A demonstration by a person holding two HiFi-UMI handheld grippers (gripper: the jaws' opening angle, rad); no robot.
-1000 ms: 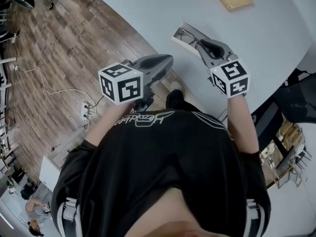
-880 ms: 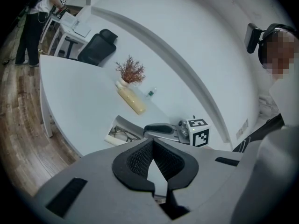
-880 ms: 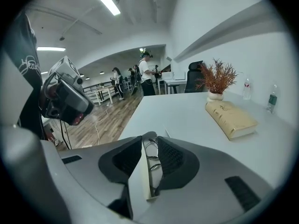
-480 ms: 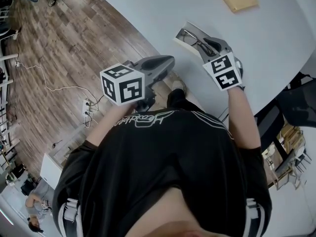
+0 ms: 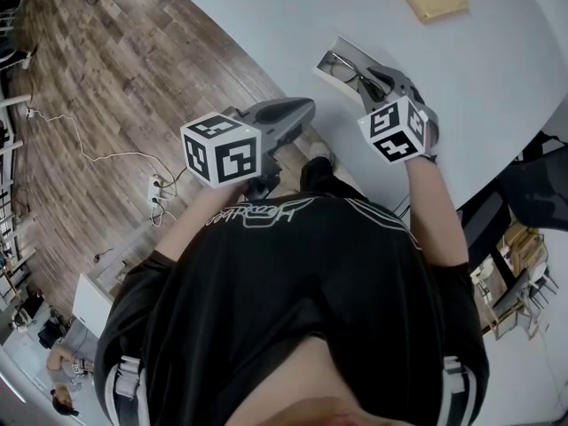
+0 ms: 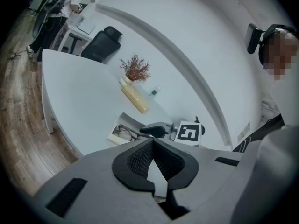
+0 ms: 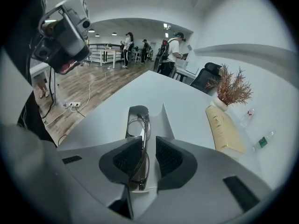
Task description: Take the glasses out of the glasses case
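**Right hand-held gripper (image 7: 148, 142) astride the glasses (image 7: 140, 123), which lie in their open case (image 7: 163, 118)**
Its jaws stand narrow around the frame, not yet pinching (one pad seems to touch). Close gently, then lift straight up past the case walls. The case sits near the surface (image 5: 293, 16) edge, so don't drag it outward. The left hand-held gripper (image 6: 153, 146) is closed and empty, off the surface.
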